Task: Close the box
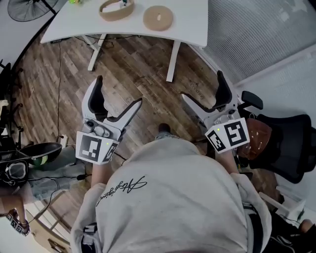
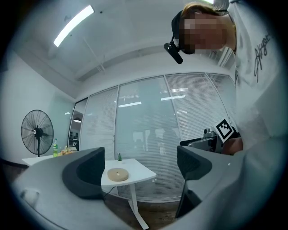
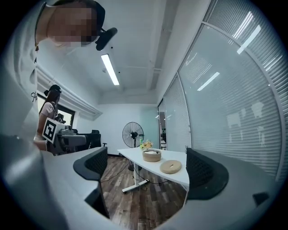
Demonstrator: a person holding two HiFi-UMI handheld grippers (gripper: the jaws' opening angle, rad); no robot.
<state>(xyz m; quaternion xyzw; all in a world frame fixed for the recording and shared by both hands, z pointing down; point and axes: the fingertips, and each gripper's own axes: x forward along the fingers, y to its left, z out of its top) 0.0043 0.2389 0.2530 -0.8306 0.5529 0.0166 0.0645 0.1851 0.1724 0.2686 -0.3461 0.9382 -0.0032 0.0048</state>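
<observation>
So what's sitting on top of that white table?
A round open box and, beside it but apart, its flat round lid. Flowers stand past the box. The box's contents are too small to make out.

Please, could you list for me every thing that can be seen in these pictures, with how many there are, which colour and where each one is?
table: one, white, ahead of the person
box: one, tan, round and open, on the table
lid: one, tan, round, on the table to the right of the box, apart from it
fan: one, black, standing past the table's left end
office chair: one, black, at the person's right
floor: one, brown wood planks, under everything
left hand-held gripper: one, grey and black, above the floor, jaws apart, nothing between them
right hand-held gripper: one, grey and black, above the floor, jaws apart, nothing between them
</observation>
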